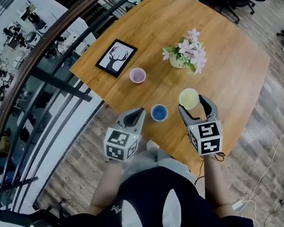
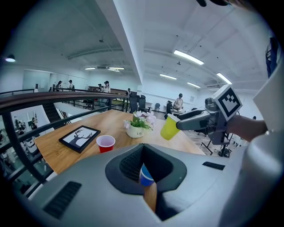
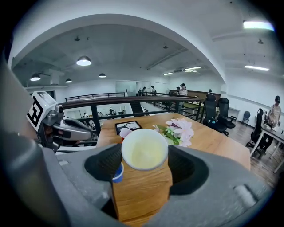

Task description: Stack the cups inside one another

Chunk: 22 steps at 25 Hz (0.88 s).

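My right gripper is shut on a yellow cup, gripped by its sides near the rim; the right gripper view looks into its mouth. In the left gripper view the yellow cup hangs tilted above the wooden table. A blue cup stands near the table's front edge, just left of the yellow one. My left gripper sits left of the blue cup with its jaws together and nothing in them; the blue cup shows just beyond its tips. A pink-rimmed red cup stands farther back.
A white pot of pink flowers stands behind the yellow cup. A black framed deer picture lies at the table's left, next to the red cup. A dark railing runs along the table's left side.
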Available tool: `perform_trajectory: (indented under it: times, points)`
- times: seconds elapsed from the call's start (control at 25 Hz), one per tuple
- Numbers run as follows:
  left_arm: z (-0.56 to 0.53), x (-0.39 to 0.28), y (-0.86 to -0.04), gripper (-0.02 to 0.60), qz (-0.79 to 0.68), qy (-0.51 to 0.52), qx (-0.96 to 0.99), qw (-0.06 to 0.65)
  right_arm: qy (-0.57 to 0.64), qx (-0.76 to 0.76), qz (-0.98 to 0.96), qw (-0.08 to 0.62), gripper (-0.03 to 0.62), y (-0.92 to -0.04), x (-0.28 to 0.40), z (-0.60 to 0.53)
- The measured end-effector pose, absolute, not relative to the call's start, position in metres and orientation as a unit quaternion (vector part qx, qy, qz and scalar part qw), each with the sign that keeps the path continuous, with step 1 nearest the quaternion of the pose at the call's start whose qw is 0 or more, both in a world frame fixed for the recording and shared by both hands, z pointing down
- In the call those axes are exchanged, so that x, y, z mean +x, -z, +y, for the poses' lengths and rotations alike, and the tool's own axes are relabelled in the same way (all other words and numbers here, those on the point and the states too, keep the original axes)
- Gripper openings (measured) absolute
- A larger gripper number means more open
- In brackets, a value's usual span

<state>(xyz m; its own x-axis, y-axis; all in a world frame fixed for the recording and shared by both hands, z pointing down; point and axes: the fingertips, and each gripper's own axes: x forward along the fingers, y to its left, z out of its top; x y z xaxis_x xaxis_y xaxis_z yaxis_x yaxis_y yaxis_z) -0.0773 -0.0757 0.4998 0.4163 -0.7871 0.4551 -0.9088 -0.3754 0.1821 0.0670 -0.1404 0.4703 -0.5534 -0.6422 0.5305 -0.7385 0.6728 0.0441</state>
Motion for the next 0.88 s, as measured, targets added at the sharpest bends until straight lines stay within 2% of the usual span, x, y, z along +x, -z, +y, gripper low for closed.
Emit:
perform_trajectory:
  times: [0.44, 0.88]
  points:
    - [-0.063, -0.103, -0.501, 0.015, -0.544, -0.14, 0.799, 0.213, -0.082, 0.328, -0.903, 0.266, 0.322, -0.471, 0.012, -0.118]
    - [-0.051, -0.116, -0.503, 0.015, -0.558, -0.135, 0.789, 0.218, -0.078, 0.301, -0.91, 0.273, 0.322, -0.473, -0.007, -0.106]
